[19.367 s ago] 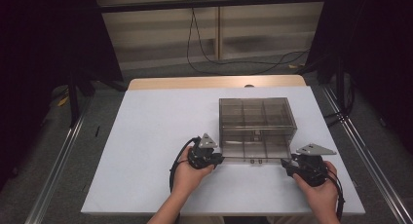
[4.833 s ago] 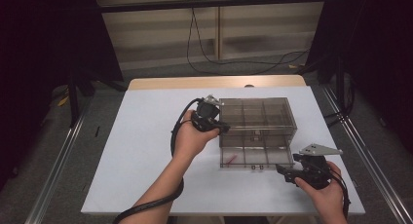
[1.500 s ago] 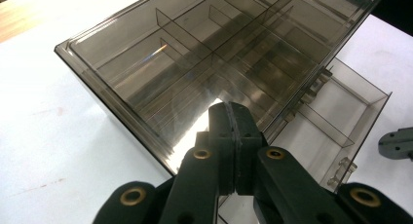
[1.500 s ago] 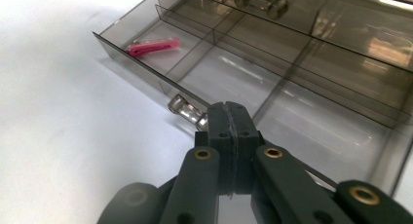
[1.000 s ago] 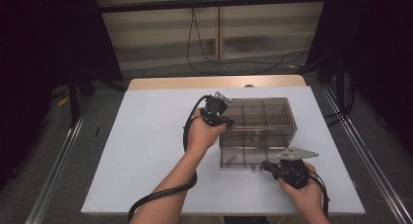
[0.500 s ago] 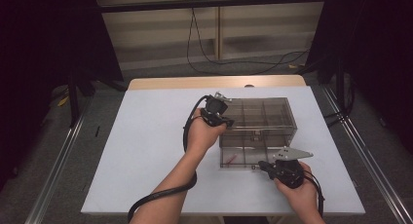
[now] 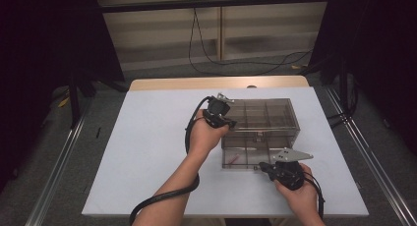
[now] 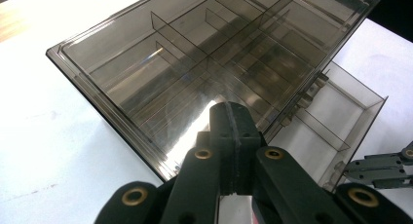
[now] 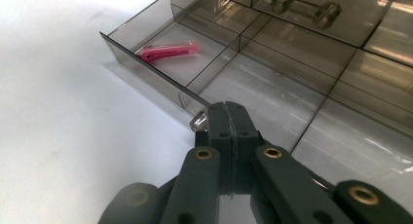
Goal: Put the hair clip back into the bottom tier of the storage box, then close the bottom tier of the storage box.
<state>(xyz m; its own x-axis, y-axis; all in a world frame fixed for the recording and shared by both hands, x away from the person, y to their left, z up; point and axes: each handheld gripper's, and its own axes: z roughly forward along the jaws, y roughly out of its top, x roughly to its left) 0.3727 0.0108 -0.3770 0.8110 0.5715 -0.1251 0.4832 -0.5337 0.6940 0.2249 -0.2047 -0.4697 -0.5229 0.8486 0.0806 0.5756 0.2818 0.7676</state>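
- A smoke-tinted clear plastic organiser box [image 7: 263, 125] stands on the white table [image 7: 147, 152], right of the table's middle, its top divided into compartments.
- Its lower drawer [image 7: 246, 157] is pulled out toward the person; a small pink object [image 9: 168, 51] lies in the drawer's left end compartment.
- The left gripper [image 7: 220, 114] rests on the box's top at its near left corner, jaws pressed together with nothing between them; the hand [image 7: 205, 135] behind it covers part of the box's left edge.
- The right gripper [image 7: 268, 168] sits at the drawer's front wall, jaws pressed together at a small clear knob [image 9: 198, 121] on that wall; whether they pinch the knob or just touch it I cannot tell.
- Around the work: bare table to the left, a wooden strip [image 7: 216, 82] along the far edge, black cables [image 7: 231, 64] on the grey floor beyond.
- The right gripper view makes out the pink object's shape and a clear dumbbell-like handle [image 9: 307, 9] on an upper drawer front; in the high view the pink object is a mere streak.
- The left gripper view shows the lid's dividers [image 8: 204, 44] close up, the drawer [image 8: 341, 117] jutting out below, and the right gripper's tip [image 8: 384, 165] at the edge.
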